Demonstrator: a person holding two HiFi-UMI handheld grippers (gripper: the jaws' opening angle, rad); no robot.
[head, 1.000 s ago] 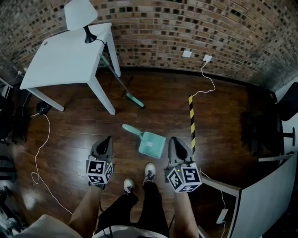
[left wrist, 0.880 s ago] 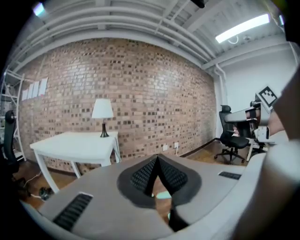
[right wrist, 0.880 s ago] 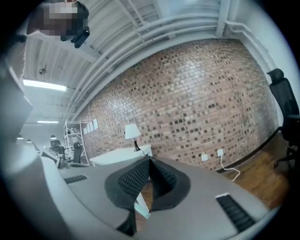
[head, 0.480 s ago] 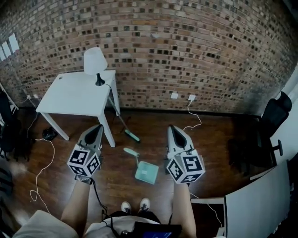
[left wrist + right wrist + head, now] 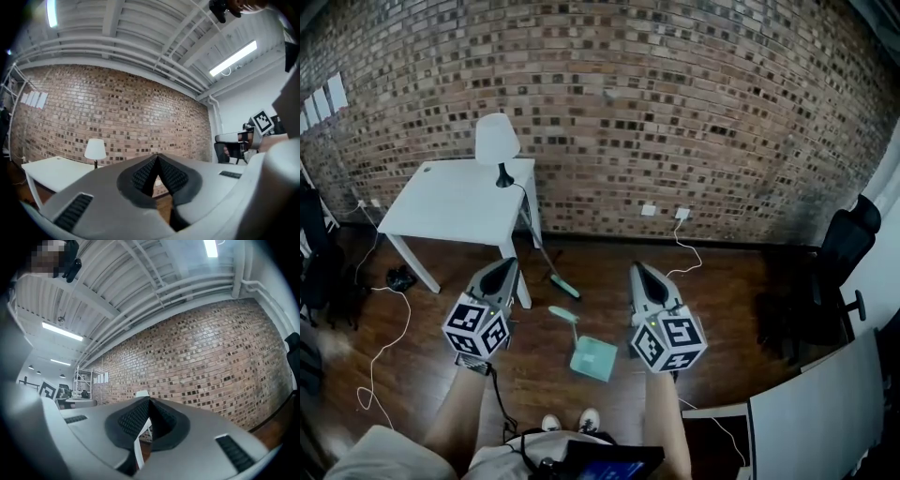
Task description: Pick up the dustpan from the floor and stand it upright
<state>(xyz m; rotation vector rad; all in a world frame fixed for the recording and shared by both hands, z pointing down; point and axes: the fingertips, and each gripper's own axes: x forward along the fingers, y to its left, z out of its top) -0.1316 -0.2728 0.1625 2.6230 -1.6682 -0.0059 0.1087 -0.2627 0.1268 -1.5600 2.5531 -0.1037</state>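
The teal dustpan lies flat on the dark wooden floor in the head view, its handle pointing up-left toward the table. My left gripper is held up left of it, jaws shut and empty. My right gripper is held up right of it, also shut with nothing in it. Both point level at the brick wall, well above the dustpan. In the left gripper view the left gripper shows its pads closed tip to tip. The right gripper looks the same in its own view. The dustpan appears in neither gripper view.
A white table with a white lamp stands at left against the brick wall. A teal broom leans by the table leg. White cables trail on the floor. A black chair and a white desk edge are at right.
Both grippers rose from near the floor to a level pose facing the wall. The head view tilted up, so the dustpan now looks smaller and lower. Both stayed shut.
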